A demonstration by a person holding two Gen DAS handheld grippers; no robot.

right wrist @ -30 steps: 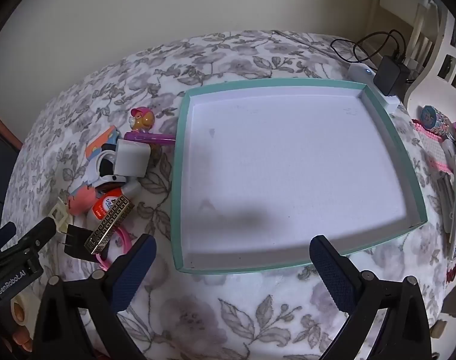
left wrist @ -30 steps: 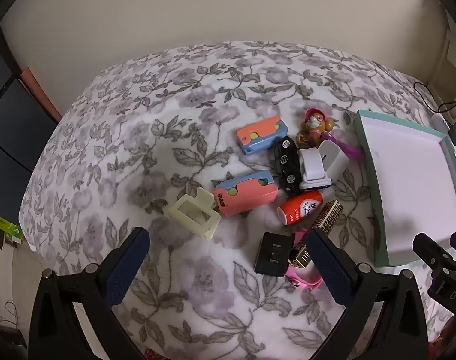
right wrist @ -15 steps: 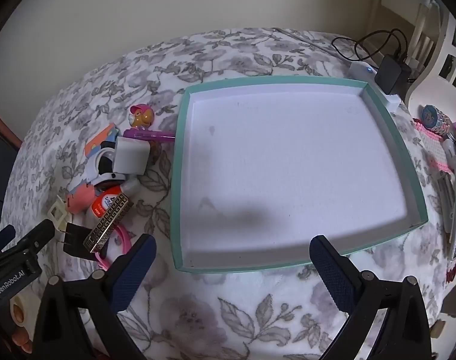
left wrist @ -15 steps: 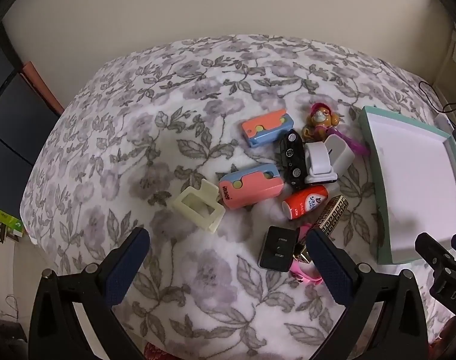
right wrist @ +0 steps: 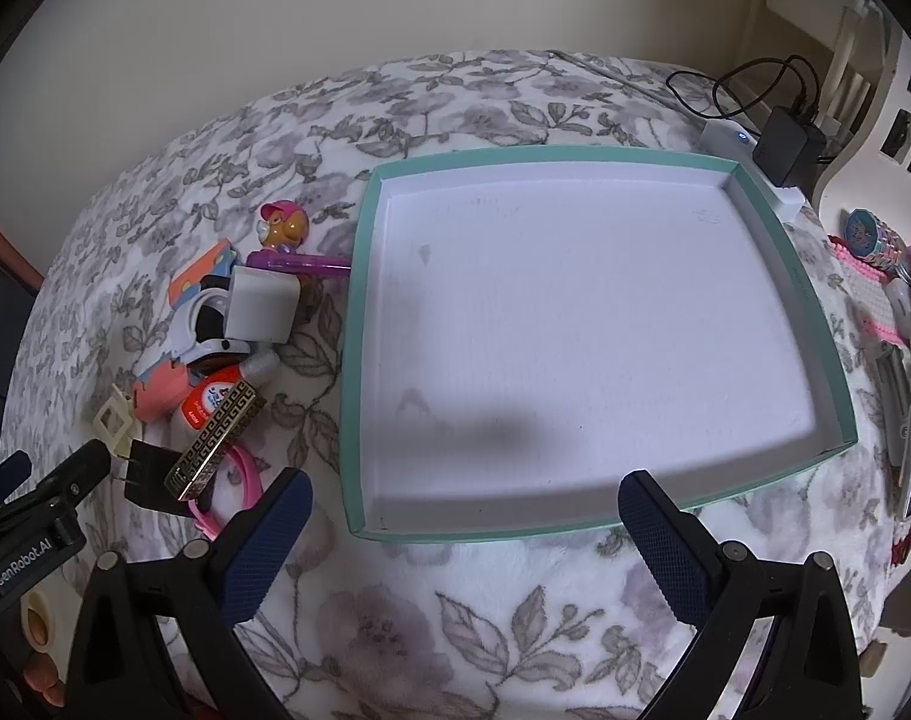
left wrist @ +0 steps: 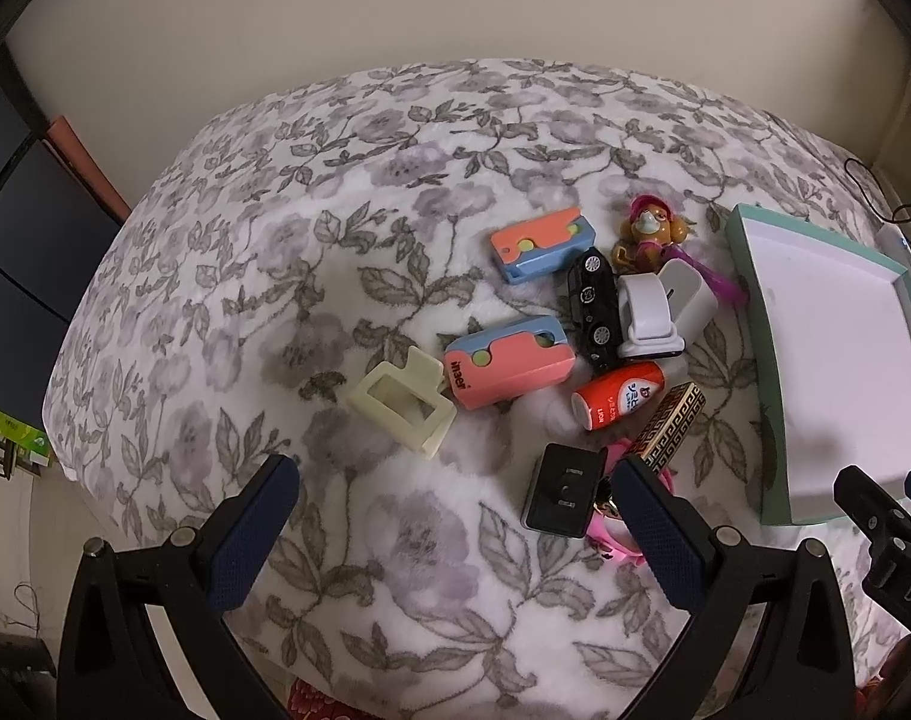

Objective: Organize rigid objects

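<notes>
A floral bedspread (left wrist: 395, 192) is seen carrying a tight cluster of small rigid objects beside a teal-rimmed tray (right wrist: 359, 360), whose white floor lies bare. The left gripper (left wrist: 452, 516) is held wide apart with nothing between its fingers, above a bare patch of bedspread at the near edge of the cluster. The right gripper (right wrist: 464, 531) is likewise spread wide and holds nothing, hovering over the tray's near rim. In the cluster, a cream plastic frame (left wrist: 402, 408) sits at the left margin, touching a pink-and-blue case (left wrist: 509, 369); a second such case (left wrist: 542, 244) lies farther back. A black toy car (left wrist: 593, 306) is wedged between the cases and a white holder (left wrist: 659, 312). A red tube (left wrist: 620, 402), a gold patterned bar (left wrist: 671, 426), a black adapter (left wrist: 566, 489) and a pink band (left wrist: 614, 543) crowd the near side. A toy figure (left wrist: 650, 231) stands at the far edge, and a purple pen (right wrist: 296, 264) reaches the tray's left wall. Open bedspread is left to the cluster's left and beyond it.
</notes>
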